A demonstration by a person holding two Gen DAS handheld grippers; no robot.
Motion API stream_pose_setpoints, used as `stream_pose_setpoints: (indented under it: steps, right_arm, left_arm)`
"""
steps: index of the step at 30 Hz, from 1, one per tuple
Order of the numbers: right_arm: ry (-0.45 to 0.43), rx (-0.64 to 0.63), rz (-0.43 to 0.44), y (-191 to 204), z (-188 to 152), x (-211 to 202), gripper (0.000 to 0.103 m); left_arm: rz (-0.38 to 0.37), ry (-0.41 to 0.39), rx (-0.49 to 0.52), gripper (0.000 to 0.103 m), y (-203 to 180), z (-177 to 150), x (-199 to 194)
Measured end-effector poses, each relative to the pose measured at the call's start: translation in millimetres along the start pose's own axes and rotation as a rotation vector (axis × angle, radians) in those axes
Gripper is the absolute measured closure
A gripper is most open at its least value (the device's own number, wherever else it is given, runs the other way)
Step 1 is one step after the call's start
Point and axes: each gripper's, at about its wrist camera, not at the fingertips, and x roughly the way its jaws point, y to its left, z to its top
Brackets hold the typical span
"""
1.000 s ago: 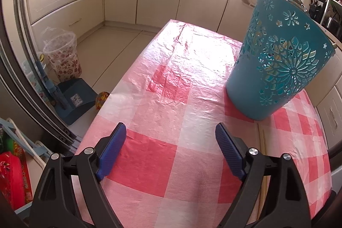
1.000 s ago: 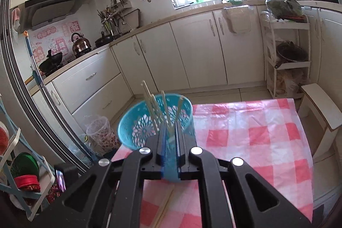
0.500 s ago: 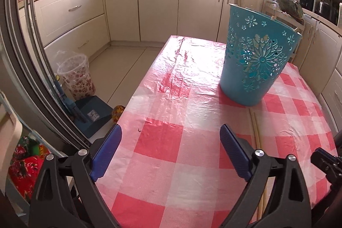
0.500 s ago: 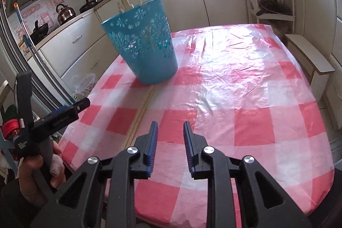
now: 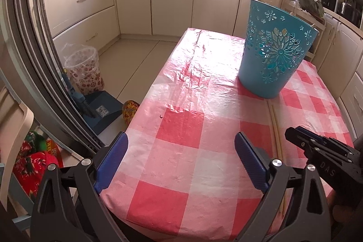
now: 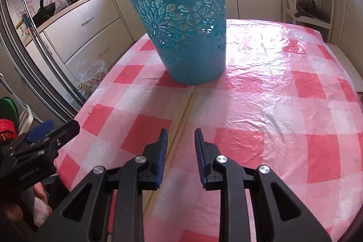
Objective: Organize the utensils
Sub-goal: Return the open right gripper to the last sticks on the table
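Right gripper (image 6: 180,142), fingers apart and empty, hangs over the chopsticks (image 6: 181,115) lying by the basket (image 6: 181,26). Best approach: lower straddling both sticks, then close. Left gripper (image 5: 180,151) sits wide apart, idle.

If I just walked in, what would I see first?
A big blue basket with flower-shaped holes, standing upright on the far part of the red-and-white checked tablecloth. In front of it a pair of pale chopsticks lies flat, running back toward the open right gripper.
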Motion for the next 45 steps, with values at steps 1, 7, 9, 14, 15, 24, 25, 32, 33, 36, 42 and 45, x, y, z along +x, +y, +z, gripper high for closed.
stream_pose_setpoints:
  steps: [1,7,9,14,15,24,25,32,33,36,42,45]
  right_arm:
    - [0.006,-0.001,-0.005,2,2,4,0.079]
    - [0.048,-0.006,-0.042,3,3,19,0.081]
    - [0.044,0.007,-0.029,0,2,17,0.081]
    - [0.042,-0.011,-0.04,-1,4,17,0.081]
    - [0.043,-0.021,-0.045,0,4,17,0.081]
    - [0.05,-0.048,-0.05,-5,3,16,0.086]
    - [0.051,-0.066,-0.062,-2,3,17,0.086]
    - [0.07,-0.213,-0.102,-2,0,14,0.092]
    - [0.074,-0.223,-0.104,-8,0,12,0.092]
    - [0.08,-0.209,-0.077,-32,1,7,0.093]
    - [0.08,-0.053,0.028,-69,4,1,0.095]
    - [0.08,-0.049,0.037,-71,5,2,0.093]
  left_arm:
    - [0.001,0.006,-0.007,0.012,3,-1,1]
    - [-0.002,0.016,-0.022,0.012,5,-1,5]
    - [-0.004,0.014,-0.021,0.012,3,0,5]
    - [-0.009,0.017,-0.011,0.012,-5,3,6]
    - [-0.01,0.018,-0.004,0.012,-7,3,6]
    - [-0.014,0.027,0.015,0.012,-17,3,7]
    - [-0.013,0.028,0.02,0.012,-19,4,7]
    - [-0.063,0.052,0.126,0.012,-47,12,14]
    - [-0.075,0.062,0.152,0.012,-55,14,18]
    - [-0.108,0.076,0.249,0.012,-87,18,32]
    - [-0.081,0.104,0.335,0.027,-133,24,67]
    - [-0.074,0.15,0.322,0.048,-141,27,85]
